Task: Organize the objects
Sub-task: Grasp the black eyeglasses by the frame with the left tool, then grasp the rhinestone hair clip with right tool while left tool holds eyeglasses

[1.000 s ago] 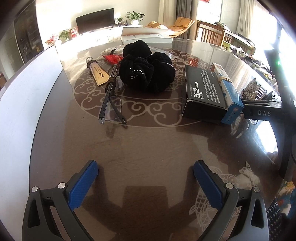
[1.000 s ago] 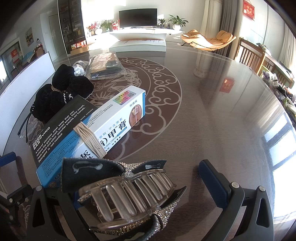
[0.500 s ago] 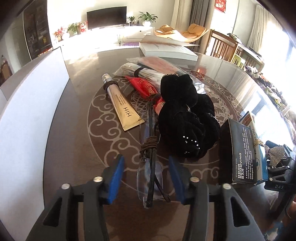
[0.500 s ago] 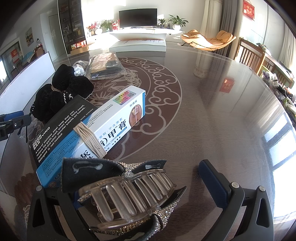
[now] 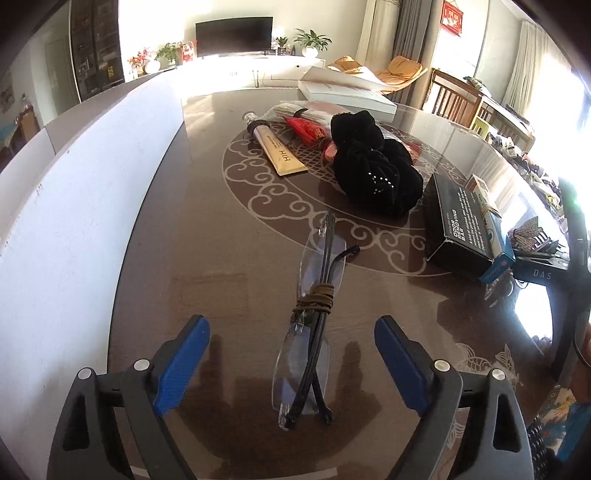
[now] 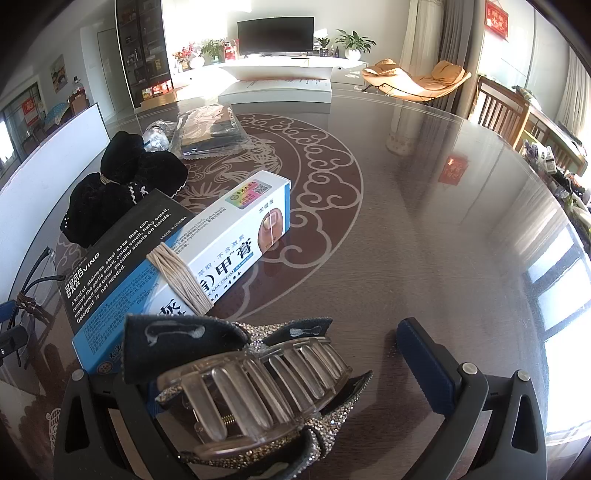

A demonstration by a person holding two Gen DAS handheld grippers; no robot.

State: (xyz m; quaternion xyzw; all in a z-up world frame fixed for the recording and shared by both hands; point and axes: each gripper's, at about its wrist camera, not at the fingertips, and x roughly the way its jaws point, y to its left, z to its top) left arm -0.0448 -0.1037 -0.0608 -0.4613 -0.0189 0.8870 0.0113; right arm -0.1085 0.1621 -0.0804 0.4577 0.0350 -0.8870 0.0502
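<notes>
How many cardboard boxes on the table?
2, side by side near the right gripper: black odor-bar box next to the black scrunchies, blue-white nail cream box against its other side. More could be hidden.

A lived-in home, the living and dining area: a flat television (image 6: 275, 36) on a long white cabinet (image 6: 295, 64) with potted plants (image 6: 354, 42) beside it, an orange lounge chair (image 6: 417, 81) by the curtains (sun pouring in), wooden dining chairs (image 6: 498, 110), and a glossy patterned table (image 6: 424, 221).

We see the hair claw (image 6: 255, 391) covering the right tool's (image 6: 280, 373) left finger. The blue box's (image 6: 192, 266) near end sits hidden behind it.
</notes>
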